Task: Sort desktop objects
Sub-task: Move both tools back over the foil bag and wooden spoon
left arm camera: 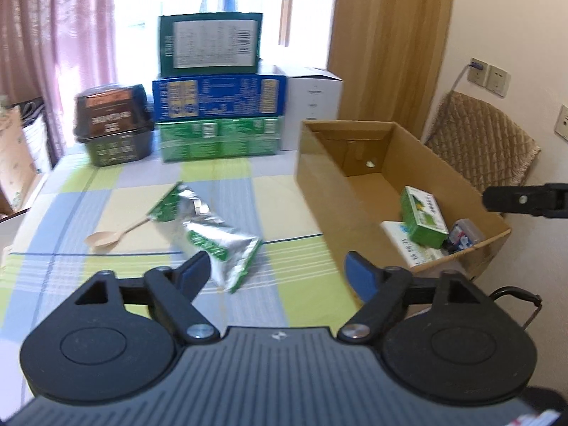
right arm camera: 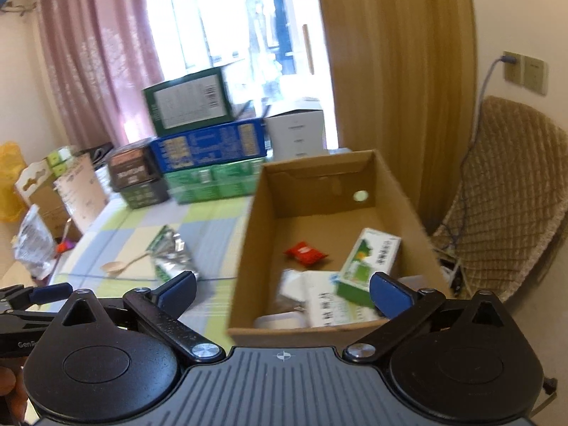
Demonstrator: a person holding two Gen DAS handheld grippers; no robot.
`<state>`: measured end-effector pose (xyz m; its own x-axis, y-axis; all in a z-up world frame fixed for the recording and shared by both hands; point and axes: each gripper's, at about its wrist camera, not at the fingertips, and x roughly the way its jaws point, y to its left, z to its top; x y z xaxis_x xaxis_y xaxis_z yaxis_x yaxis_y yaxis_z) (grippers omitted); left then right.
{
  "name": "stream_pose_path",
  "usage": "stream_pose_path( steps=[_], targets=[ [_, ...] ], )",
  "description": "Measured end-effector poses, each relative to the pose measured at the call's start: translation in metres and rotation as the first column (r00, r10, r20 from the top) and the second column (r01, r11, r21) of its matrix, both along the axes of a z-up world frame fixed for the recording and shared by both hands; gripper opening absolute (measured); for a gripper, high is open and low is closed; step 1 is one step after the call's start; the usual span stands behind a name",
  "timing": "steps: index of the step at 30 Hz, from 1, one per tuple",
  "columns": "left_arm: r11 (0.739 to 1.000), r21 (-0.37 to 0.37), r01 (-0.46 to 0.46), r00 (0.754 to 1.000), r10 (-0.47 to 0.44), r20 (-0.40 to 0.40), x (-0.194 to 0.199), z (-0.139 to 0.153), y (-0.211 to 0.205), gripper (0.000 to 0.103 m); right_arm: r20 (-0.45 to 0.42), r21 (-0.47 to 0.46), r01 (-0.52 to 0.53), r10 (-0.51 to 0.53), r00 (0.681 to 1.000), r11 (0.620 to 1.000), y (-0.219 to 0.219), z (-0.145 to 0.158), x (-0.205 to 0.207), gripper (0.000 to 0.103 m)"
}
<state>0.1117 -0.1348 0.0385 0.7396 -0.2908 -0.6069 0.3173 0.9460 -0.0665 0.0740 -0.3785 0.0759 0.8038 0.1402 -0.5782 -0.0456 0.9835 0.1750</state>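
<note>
A silver and green foil pouch [left arm camera: 204, 234] lies on the checked tablecloth, with a wooden spoon [left arm camera: 113, 236] to its left. My left gripper [left arm camera: 278, 271] is open and empty, just short of the pouch's near end. An open cardboard box [left arm camera: 333, 184] stands to the right and holds a green carton [left arm camera: 422, 220], a white carton [left arm camera: 408, 245] and a small blue pack [left arm camera: 463, 234]. My right gripper [right arm camera: 284, 293] is open and empty above the box's [right arm camera: 248, 248] near edge. A red sachet [right arm camera: 305, 252], the green carton [right arm camera: 369, 262] and the white carton [right arm camera: 326, 301] lie inside. The pouch [right arm camera: 170, 255] and spoon [right arm camera: 119, 266] show at left.
Stacked green and blue boxes [left arm camera: 216, 106], a dark brown tub [left arm camera: 113, 124] and a white box [left arm camera: 312, 106] line the table's far edge. A padded chair [left arm camera: 486, 145] stands right of the cardboard box. Cartons and bags [right arm camera: 53, 198] sit off the table's left side.
</note>
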Motion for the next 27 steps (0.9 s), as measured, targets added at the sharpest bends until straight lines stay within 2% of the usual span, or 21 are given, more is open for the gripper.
stream_pose_path(
  steps=[3, 13, 27],
  targets=[
    [0.999, 0.011, -0.043, 0.999, 0.043, 0.009, -0.008, 0.002, 0.022, 0.092, 0.003, -0.004, -0.04, 0.04, 0.999, 0.999, 0.019, 0.002, -0.003, 0.101],
    [0.99, 0.058, -0.132, 0.991, 0.13, 0.022, -0.024, 0.004, 0.086, 0.101, -0.002, -0.04, -0.16, 0.16, 0.987, 0.986, 0.073, 0.002, -0.008, 0.101],
    [0.983, 0.117, -0.144, 0.989, 0.146, -0.006, -0.022, -0.008, 0.127, 0.101, -0.049, -0.077, -0.249, 0.245, 0.968, 0.966, 0.113, -0.02, 0.003, 0.101]
  ],
)
